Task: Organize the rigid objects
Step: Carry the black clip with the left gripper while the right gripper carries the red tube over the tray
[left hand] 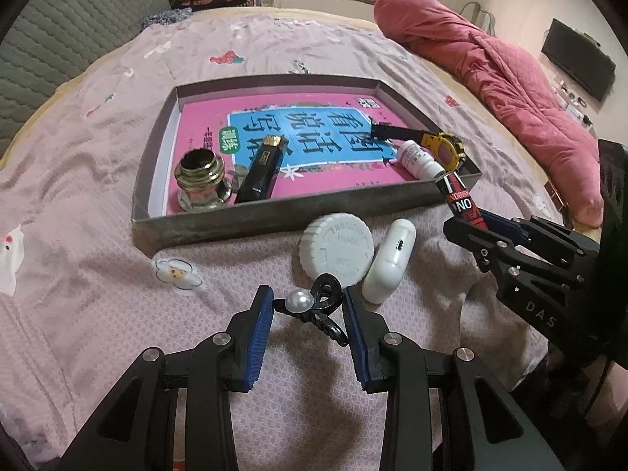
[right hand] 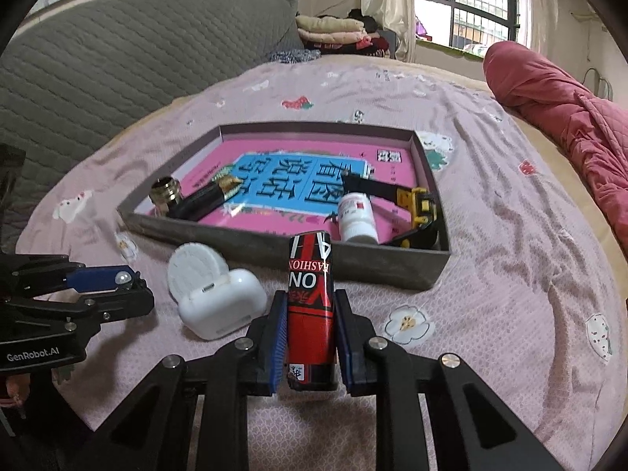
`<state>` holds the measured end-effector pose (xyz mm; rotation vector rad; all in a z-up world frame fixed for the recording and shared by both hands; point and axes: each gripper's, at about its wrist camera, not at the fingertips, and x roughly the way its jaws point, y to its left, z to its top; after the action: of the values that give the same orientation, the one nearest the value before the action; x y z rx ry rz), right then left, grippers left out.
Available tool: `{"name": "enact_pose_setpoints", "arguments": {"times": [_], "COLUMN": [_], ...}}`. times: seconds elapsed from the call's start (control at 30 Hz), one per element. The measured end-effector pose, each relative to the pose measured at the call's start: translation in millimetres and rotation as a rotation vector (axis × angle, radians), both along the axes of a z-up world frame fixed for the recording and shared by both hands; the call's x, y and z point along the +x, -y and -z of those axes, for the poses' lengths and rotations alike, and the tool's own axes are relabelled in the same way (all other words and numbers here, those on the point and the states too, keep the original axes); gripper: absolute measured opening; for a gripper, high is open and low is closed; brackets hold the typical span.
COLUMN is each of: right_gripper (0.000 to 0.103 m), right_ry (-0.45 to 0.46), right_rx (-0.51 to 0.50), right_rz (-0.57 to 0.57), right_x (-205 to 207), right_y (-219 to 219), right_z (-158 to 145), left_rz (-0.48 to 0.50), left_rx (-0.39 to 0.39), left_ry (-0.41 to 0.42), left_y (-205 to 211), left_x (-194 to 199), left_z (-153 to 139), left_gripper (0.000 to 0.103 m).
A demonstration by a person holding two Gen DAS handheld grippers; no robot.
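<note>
A shallow grey box point(left hand: 251, 223) point(right hand: 274, 245) lined with a pink book lies on the bed. In it are a brass cap point(left hand: 200, 178), a black tube point(left hand: 261, 170), a small white bottle point(left hand: 418, 160) point(right hand: 356, 216) and a black and yellow watch point(left hand: 439, 145) point(right hand: 416, 200). In front of the box lie a white round lid point(left hand: 336, 249) point(right hand: 194, 269) and a white earbud case point(left hand: 389, 261) point(right hand: 221, 304). My left gripper point(left hand: 308, 316) point(right hand: 117, 282) closes on a black pearl hair clip point(left hand: 314, 306). My right gripper point(right hand: 310, 333) point(left hand: 471, 231) is shut on a red and black tube point(right hand: 310, 306) point(left hand: 459, 196).
The bed has a pink patterned sheet point(left hand: 98, 235). A rolled red quilt point(left hand: 510, 78) point(right hand: 569, 117) lies along its right side. A grey padded headboard point(right hand: 98, 70) and folded blankets point(right hand: 333, 25) are at the far end, by the window.
</note>
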<state>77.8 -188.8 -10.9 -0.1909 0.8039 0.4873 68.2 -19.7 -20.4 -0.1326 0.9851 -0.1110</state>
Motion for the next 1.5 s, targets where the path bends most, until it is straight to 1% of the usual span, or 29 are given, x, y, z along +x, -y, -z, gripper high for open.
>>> {"name": "enact_pose_setpoints", "arguments": {"times": [0.2,0.73,0.93,1.5], "right_gripper": [0.023,0.023,0.023,0.023], "right_ry": [0.011,0.059,0.057,0.084], "right_rx": [0.015,0.06,0.087,0.1], "right_rz": [-0.012,-0.017,-0.013,-0.018], "right_x": [-1.1,-3.0,-0.3,0.7], "right_y": [-2.7,-4.7,-3.3,-7.4], "right_z": [-3.1,-14.9,-17.2,-21.4], "left_rz": [-0.005,-0.041,-0.051,-0.075], "left_rx": [0.015,0.025,0.025,0.016], "left_ry": [0.023,0.072,0.085,0.124], "left_y": [-0.4,-8.9,-9.6,-10.8], "left_x": [-1.6,-2.4,-1.9,10.2], "left_z": [-6.2,-18.2,-21.3,-34.9], "left_gripper": [0.037,0.037,0.037,0.037]}}
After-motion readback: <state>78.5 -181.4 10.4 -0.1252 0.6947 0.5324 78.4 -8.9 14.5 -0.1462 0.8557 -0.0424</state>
